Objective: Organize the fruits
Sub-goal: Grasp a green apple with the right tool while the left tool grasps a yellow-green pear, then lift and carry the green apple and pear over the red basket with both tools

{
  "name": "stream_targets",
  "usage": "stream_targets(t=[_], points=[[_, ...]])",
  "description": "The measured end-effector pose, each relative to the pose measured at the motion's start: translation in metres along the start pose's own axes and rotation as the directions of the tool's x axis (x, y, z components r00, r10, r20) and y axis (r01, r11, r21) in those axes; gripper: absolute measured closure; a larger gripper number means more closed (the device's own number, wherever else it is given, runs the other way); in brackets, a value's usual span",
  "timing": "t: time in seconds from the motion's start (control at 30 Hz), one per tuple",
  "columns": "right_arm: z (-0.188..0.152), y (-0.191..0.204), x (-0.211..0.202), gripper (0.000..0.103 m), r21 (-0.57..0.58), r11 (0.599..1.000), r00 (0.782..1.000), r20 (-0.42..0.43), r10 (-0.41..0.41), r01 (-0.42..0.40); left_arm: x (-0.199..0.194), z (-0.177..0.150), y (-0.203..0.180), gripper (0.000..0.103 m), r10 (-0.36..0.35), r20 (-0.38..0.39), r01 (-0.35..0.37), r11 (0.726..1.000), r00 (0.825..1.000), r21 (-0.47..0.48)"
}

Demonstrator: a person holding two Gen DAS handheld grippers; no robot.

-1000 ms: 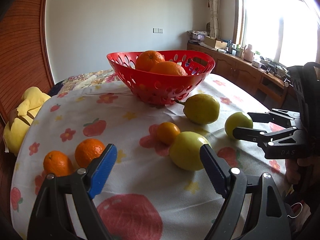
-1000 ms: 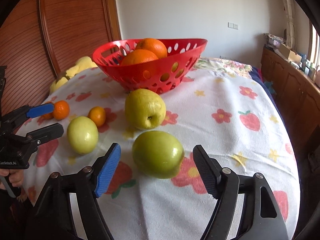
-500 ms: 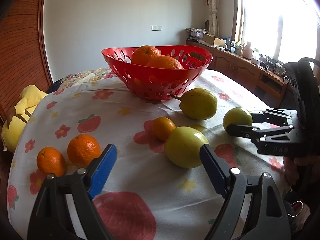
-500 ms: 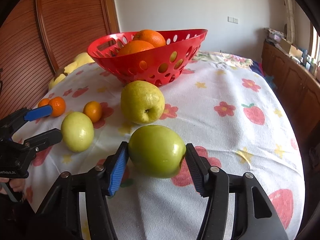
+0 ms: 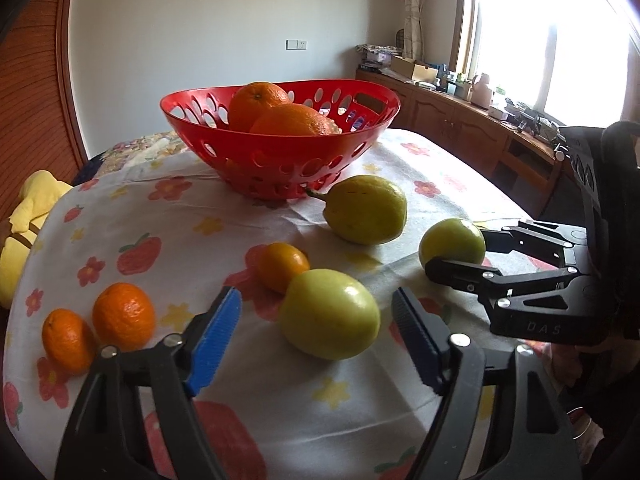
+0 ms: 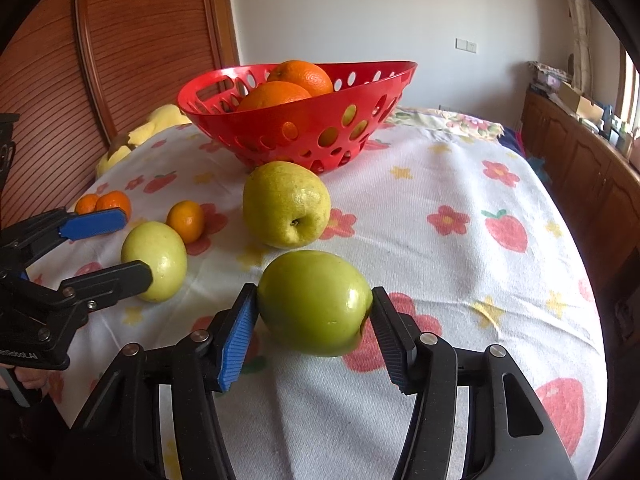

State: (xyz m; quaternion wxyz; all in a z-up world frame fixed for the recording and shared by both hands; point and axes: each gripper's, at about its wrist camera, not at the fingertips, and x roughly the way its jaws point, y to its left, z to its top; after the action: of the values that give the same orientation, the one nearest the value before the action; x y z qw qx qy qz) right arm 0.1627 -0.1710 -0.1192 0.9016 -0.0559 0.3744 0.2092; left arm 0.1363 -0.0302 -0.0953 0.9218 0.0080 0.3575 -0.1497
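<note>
Right gripper (image 6: 310, 336) has clamped onto the green apple (image 6: 314, 306) near the front edge of the table (image 6: 460, 168), where a second ago its pads stood well clear of the fruit. Meanwhile the left gripper (image 5: 316, 328) is closing around the pale yellow-green apple (image 5: 330, 314), pads not yet touching it. Both fruits look ready, I judge, for lifting into the red basket (image 6: 372, 84) toward the table's far edge.

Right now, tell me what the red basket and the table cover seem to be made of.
Red basket: probably moulded plastic, glossy, with smooth punched oval holes and a thin rim. Table cover: woven cloth, matt; a fine weave and soft creases show, printed with flowers and strawberries.
</note>
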Motion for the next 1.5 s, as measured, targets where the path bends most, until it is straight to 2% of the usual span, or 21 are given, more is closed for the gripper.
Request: stream_targets(t=[0.23, 0.57, 0.6, 0.63, 0.83, 1.03, 1.5], points=[[0.000, 0.000, 0.000, 0.045, 0.002, 1.000, 1.000, 0.000, 0.002, -0.002, 0.006, 0.003, -0.004, 0.039, -0.002, -0.024, 0.002, 1.000, 1.000, 0.003], [0.000, 0.001, 0.001, 0.045, -0.001, 1.000, 1.000, -0.003, 0.000, 0.000, 0.017, -0.001, -0.008, 0.039, -0.003, -0.080, 0.004, 1.000, 0.997, 0.014], [0.000, 0.001, 0.001, 0.045, -0.001, 1.000, 1.000, -0.004, 0.000, 0.000, 0.017, -0.002, -0.008, 0.046, -0.006, -0.080, 0.007, 1.000, 0.997, 0.017], [0.000, 0.001, 0.001, 0.045, 0.000, 1.000, 1.000, -0.005, 0.002, -0.002, 0.016, -0.003, -0.009, 0.046, -0.002, -0.079, 0.003, 1.000, 0.997, 0.021], [0.000, 0.001, 0.002, 0.045, -0.001, 1.000, 1.000, -0.007, 0.003, -0.003, 0.010, -0.007, -0.007, 0.046, -0.019, -0.069, 0.020, 1.000, 0.997, 0.011], [-0.001, 0.001, 0.005, 0.045, -0.003, 1.000, 1.000, -0.012, 0.006, -0.006, -0.007, -0.006, -0.006, 0.046, -0.022, -0.027, 0.022, 1.000, 0.999, 0.006], [-0.002, 0.002, 0.003, 0.046, -0.006, 1.000, 1.000, -0.007, 0.006, -0.006, -0.031, 0.007, 0.001, 0.046, 0.000, 0.049, 0.000, 1.000, 0.999, -0.001]])
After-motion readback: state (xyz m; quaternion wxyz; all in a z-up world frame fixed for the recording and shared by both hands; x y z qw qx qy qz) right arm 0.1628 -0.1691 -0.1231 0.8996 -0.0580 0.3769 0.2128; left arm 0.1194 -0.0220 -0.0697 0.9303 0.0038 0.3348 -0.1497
